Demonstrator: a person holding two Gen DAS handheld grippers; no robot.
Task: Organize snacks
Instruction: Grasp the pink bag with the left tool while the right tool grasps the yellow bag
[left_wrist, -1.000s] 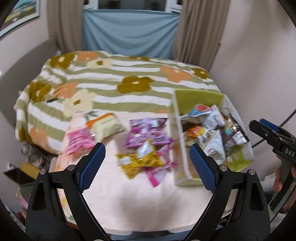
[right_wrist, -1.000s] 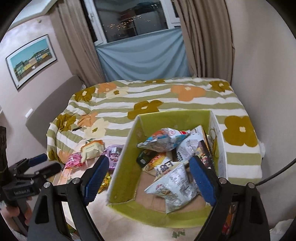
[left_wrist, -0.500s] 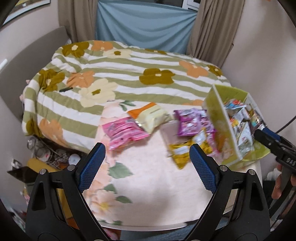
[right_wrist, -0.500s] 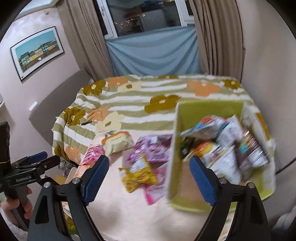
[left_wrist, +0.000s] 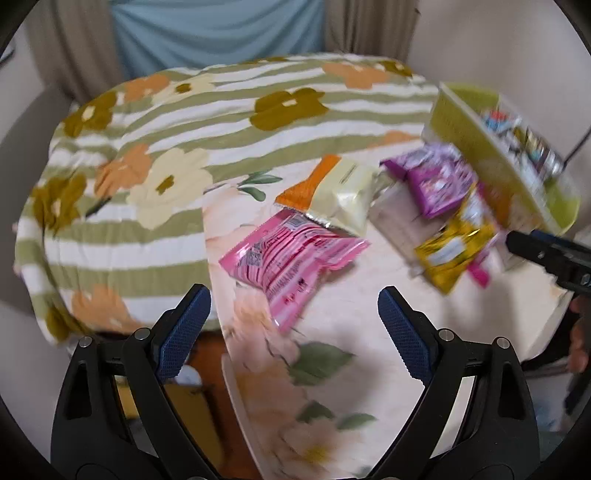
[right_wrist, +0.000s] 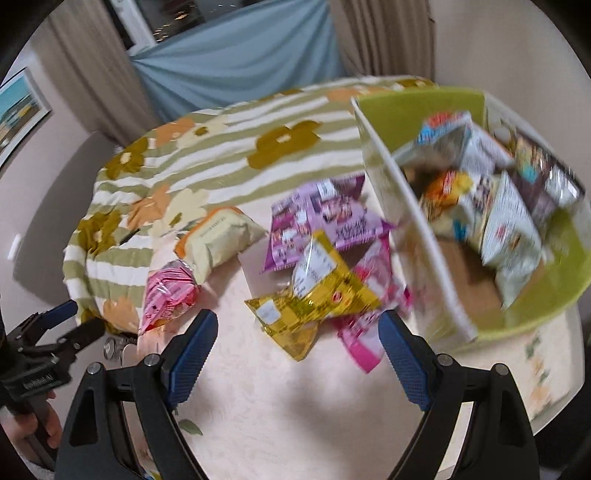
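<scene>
On the table (right_wrist: 295, 406) lie five snack packets (right_wrist: 314, 295); both claws, left (left_wrist: 294, 332) and right (right_wrist: 297, 354), gape empty.

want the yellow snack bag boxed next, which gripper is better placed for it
Probably right. The open right gripper has the yellow bag just ahead, beside the green box; the left gripper faces the pink bag.

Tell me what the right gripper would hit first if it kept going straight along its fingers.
Most likely the yellow snack packet. It lies on the table just ahead of the open right gripper, roughly centred between the fingers, overlapping a pink packet. Motion blur leaves the depth uncertain; bare tabletop may come first.
</scene>
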